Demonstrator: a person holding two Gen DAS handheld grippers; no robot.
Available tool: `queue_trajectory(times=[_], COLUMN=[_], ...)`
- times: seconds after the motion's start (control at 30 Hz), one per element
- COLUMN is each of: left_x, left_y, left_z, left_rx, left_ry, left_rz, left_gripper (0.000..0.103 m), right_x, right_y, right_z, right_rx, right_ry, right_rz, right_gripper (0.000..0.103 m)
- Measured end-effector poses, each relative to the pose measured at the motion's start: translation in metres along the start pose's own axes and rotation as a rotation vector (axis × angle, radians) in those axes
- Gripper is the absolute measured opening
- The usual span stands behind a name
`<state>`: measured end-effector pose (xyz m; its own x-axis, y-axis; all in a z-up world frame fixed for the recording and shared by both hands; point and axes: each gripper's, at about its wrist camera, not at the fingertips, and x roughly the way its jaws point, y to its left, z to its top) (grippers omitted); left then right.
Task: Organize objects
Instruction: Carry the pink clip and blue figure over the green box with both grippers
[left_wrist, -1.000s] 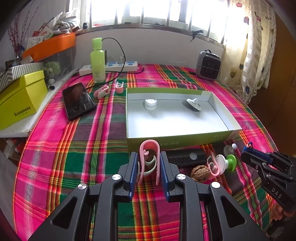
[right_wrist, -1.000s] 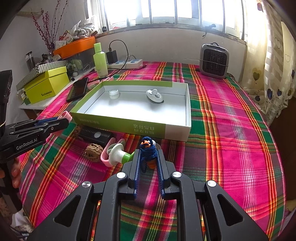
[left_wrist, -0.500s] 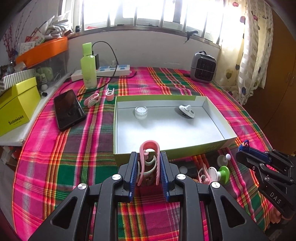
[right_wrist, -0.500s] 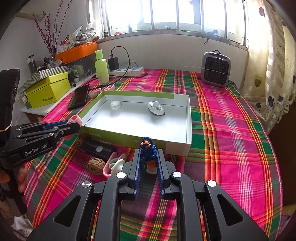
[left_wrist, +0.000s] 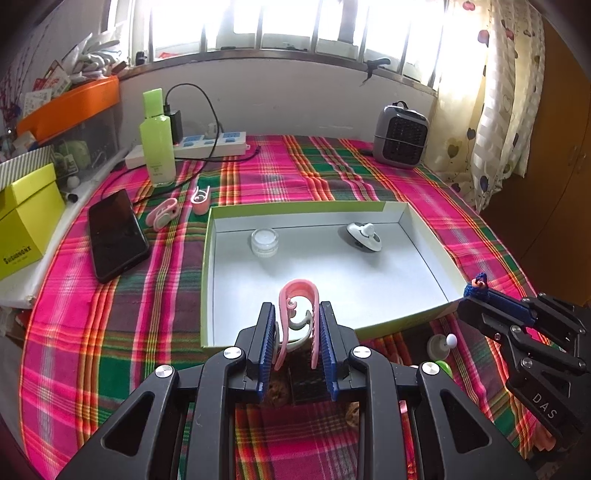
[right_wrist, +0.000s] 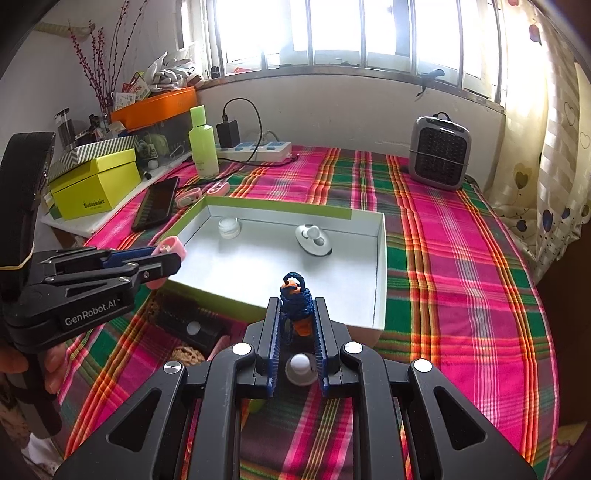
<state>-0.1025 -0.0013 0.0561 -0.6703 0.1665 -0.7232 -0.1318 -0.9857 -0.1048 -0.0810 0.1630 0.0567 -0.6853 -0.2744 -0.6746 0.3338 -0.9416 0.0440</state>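
My left gripper (left_wrist: 297, 325) is shut on a pink clip (left_wrist: 298, 306) and holds it over the front edge of the open green box (left_wrist: 295, 208). My right gripper (right_wrist: 297, 317) is shut on a blue knitted toy (right_wrist: 295, 302) just in front of the box's near wall (right_wrist: 380, 280). The box holds a small clear jar (left_wrist: 264, 240) and a white suction hook (left_wrist: 364, 236). In the right wrist view the left gripper (right_wrist: 168, 254) shows at the box's left side. In the left wrist view the right gripper (left_wrist: 476, 295) shows at the box's right corner.
Under the grippers on the plaid cloth lie a black remote (right_wrist: 192, 325), a walnut (right_wrist: 186, 356) and a white knob (right_wrist: 301, 365). A phone (left_wrist: 116, 232), two pink clips (left_wrist: 162, 216), a green bottle (left_wrist: 157, 142), a power strip (left_wrist: 207, 146) and a heater (left_wrist: 400, 136) stand further back.
Both grippers have moved forward and up toward the box with their objects. The left gripper's clip now hangs over the box's front edge.
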Motion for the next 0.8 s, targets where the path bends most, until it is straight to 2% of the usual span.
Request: queue_trajectory(times=[0.33, 0.8], left_x=[0.018, 0.056], left_y=[-0.006, -0.008], left_z=[0.022, 0.043], left_rx=[0.018, 0.013], left_ry=[-0.002, 0.042], left_rz=[0.004, -0.002], left_gripper=[0.022, 0.022], right_x=[0.020, 0.058], right_y=[-0.011, -0.030], right_z=[0.020, 0.041], right_rx=[-0.005, 0.013], right_ry=[0.001, 0.047], right_rz=[-0.017, -0.035], right_gripper=[0.017, 0.017])
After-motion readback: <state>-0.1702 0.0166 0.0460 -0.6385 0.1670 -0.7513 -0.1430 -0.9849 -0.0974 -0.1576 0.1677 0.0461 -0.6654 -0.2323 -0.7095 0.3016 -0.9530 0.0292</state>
